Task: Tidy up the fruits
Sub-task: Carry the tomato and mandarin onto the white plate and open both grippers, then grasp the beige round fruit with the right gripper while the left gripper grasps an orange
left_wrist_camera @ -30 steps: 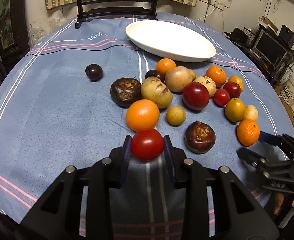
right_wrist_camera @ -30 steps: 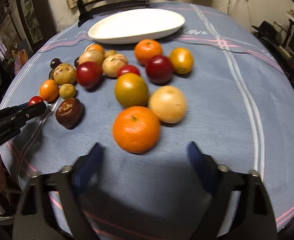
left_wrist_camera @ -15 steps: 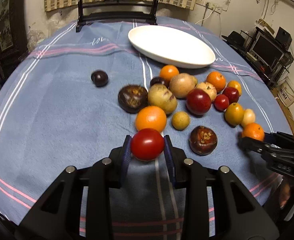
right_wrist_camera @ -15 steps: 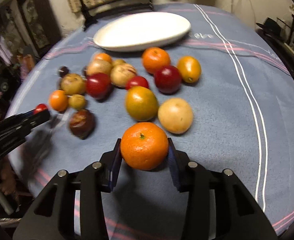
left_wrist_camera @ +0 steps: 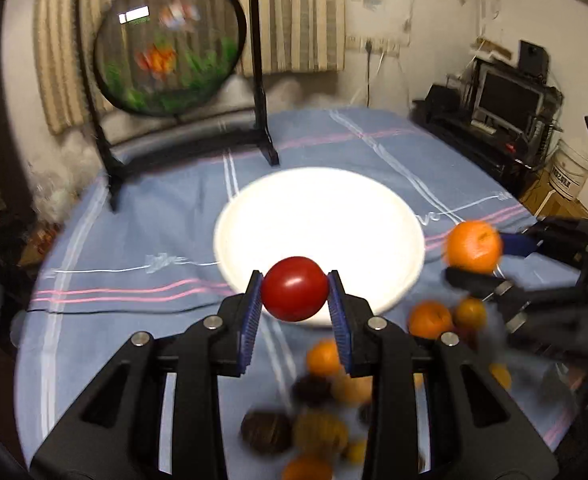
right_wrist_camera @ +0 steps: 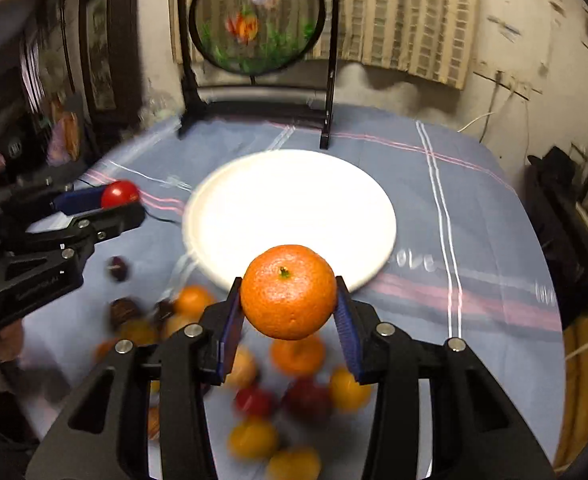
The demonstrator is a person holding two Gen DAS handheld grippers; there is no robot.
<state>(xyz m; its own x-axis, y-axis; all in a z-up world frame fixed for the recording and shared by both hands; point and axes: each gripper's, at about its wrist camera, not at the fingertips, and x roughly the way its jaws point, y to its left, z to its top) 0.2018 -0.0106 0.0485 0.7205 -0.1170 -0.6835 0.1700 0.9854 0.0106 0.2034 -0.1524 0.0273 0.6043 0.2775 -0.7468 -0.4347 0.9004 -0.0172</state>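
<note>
My left gripper (left_wrist_camera: 294, 289) is shut on a red tomato (left_wrist_camera: 294, 288) and holds it in the air just before the near rim of the white plate (left_wrist_camera: 321, 216). My right gripper (right_wrist_camera: 288, 292) is shut on an orange (right_wrist_camera: 288, 291), also raised in front of the plate (right_wrist_camera: 294, 200). The plate holds nothing. The orange also shows in the left wrist view (left_wrist_camera: 473, 246), and the tomato in the right wrist view (right_wrist_camera: 118, 194). The remaining fruits (left_wrist_camera: 321, 420) lie blurred on the blue tablecloth below both grippers; they also show in the right wrist view (right_wrist_camera: 278, 400).
A round painted screen on a black stand (left_wrist_camera: 166, 52) stands at the table's far edge behind the plate. A dark small fruit (right_wrist_camera: 118, 268) lies apart at the left. Shelves with electronics (left_wrist_camera: 505, 108) stand off the table to the right.
Both grippers have lifted with their fruits and moved forward over the fruit pile toward the plate, which now lies directly ahead. The right gripper closed on the orange a second ago.
</note>
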